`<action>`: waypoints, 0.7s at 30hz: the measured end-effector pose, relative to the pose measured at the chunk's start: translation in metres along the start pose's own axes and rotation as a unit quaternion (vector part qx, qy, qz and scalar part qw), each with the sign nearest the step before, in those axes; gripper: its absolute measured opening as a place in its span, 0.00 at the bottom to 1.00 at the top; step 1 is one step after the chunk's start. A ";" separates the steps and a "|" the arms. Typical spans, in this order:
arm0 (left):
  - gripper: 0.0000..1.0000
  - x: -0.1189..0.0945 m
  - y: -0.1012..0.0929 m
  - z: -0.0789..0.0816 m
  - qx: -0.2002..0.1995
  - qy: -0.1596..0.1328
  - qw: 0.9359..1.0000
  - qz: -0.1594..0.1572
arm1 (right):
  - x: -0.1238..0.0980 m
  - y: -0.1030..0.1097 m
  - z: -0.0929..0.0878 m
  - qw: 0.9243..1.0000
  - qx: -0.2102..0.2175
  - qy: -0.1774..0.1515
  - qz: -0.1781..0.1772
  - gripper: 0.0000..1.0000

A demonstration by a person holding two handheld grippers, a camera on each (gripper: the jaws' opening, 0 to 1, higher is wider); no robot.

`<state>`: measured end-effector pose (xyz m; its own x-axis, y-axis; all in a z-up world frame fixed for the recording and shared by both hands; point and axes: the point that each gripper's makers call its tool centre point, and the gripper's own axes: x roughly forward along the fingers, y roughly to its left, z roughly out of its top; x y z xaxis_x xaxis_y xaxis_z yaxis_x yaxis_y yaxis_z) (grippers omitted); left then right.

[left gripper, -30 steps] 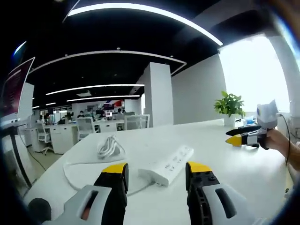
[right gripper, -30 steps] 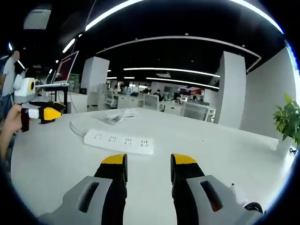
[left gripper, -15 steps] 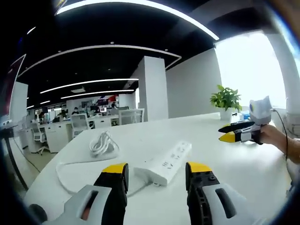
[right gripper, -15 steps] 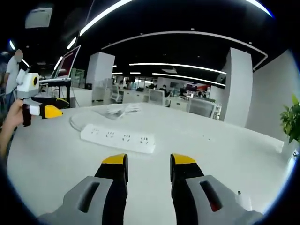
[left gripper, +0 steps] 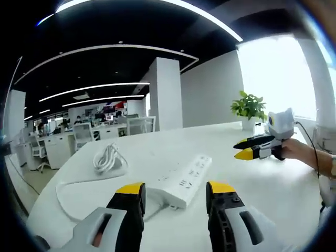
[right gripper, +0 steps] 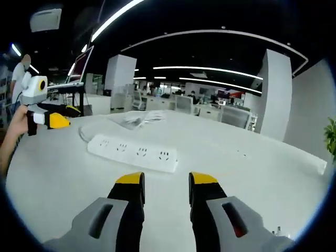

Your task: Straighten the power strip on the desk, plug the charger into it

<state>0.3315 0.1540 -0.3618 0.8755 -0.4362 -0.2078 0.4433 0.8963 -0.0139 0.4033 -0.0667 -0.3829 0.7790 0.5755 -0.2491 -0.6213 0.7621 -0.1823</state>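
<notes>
1. On the white bench [left gripper: 294, 194], a white power strip [left gripper: 181, 181] is lying flat, its cord running to a coiled bundle [left gripper: 107, 157].
2. Left gripper [left gripper: 170, 195] is hovering near the strip's end, fingers apart, holding nothing.
3. Right gripper [right gripper: 160, 185] is hovering just short of the strip's long side, fingers apart, empty.

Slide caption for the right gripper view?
Open right tongs face the white power strip on the desk.
</notes>
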 end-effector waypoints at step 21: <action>0.46 0.029 -0.005 -0.015 0.026 0.049 0.998 -0.022 | 0.036 -0.004 -0.008 0.999 -0.002 0.007 0.037 0.30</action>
<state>0.3515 0.1382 -0.3821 0.8325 -0.4635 -0.3035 0.4933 0.8695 0.0249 0.4329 -0.0516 -0.3985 0.7293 0.6266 -0.2748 -0.6779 0.7161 -0.1661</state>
